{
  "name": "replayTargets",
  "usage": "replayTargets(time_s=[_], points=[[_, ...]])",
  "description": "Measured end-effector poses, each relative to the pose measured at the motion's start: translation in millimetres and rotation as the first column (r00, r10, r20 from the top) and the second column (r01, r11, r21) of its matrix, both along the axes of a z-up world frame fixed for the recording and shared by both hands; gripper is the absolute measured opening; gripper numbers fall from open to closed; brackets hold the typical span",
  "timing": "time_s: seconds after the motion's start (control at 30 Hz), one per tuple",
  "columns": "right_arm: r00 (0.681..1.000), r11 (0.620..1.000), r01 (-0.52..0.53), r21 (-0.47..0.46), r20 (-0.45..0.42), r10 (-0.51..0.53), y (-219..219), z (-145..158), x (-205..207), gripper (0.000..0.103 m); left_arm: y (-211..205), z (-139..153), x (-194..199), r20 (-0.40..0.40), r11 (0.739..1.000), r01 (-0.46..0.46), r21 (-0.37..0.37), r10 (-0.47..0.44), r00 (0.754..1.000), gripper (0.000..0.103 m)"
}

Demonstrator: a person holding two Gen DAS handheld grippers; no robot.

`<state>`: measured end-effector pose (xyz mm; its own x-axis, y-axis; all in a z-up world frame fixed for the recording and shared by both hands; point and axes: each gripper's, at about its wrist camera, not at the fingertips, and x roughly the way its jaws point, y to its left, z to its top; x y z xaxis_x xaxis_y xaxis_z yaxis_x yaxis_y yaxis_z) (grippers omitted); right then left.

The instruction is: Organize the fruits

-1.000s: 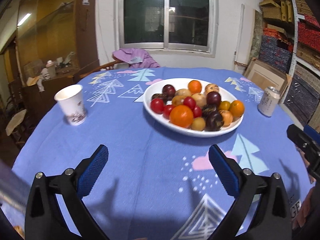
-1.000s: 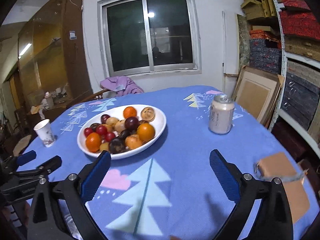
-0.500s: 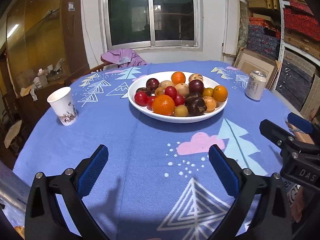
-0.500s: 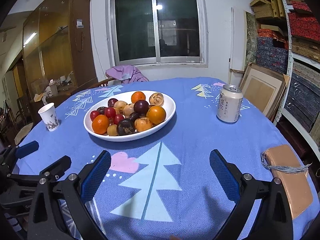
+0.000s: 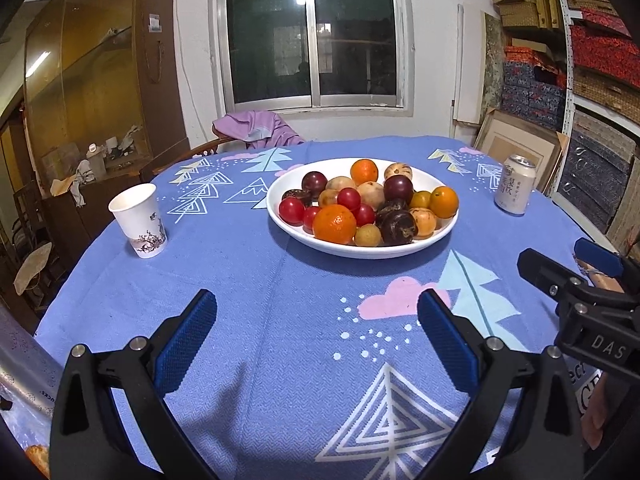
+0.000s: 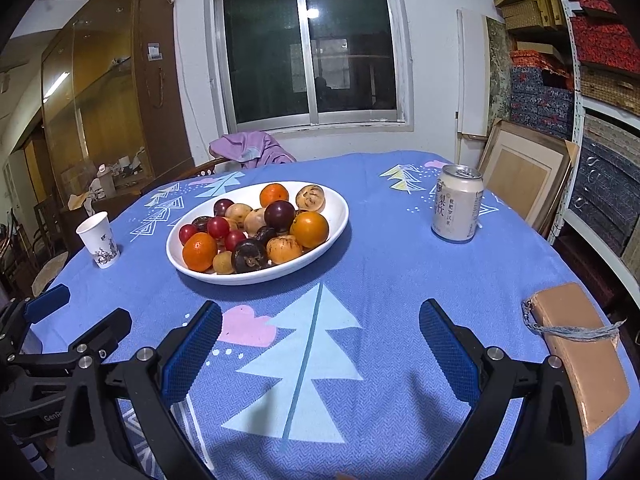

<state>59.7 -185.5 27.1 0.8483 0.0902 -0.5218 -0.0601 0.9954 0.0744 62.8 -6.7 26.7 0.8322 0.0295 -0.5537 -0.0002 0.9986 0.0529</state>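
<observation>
A white oval bowl [image 5: 288, 226] [image 6: 336, 220] stands mid-table, piled with fruit: oranges [image 5: 334, 224] [image 6: 309, 229], red tomatoes [image 5: 291, 211], dark purple plums [image 5: 398, 189] [image 6: 279, 211] and tan round fruits [image 6: 310, 197]. My left gripper [image 5: 316, 326] is open and empty over the near cloth, short of the bowl. My right gripper [image 6: 320, 332] is open and empty, near and right of the bowl. Each gripper shows at the edge of the other's view: the right one [image 5: 568, 276], the left one [image 6: 68, 320].
A blue patterned tablecloth [image 5: 248, 264] covers the round table. A paper cup [image 5: 140, 221] [image 6: 99, 239] stands at the left. A drink can [image 5: 514, 185] [image 6: 457, 202] stands at the right. A tan pouch [image 6: 580, 344] lies at the near right edge. A chair with purple cloth [image 5: 256, 130] is behind.
Both grippers have pulled back and levelled, so the bowl sits farther off and more central. Both stay open and empty. Nothing on the table moved.
</observation>
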Motion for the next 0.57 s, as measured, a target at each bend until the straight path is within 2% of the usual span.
replayTargets(time_s=[0.57], points=[[1.0, 1.0, -0.003, 0.004, 0.0, 0.003, 0.1, 0.6, 0.1, 0.1, -4.6, -2.0, 0.9, -0.012, 0.999, 0.034, 0.009, -0.033, 0.999, 0.099]])
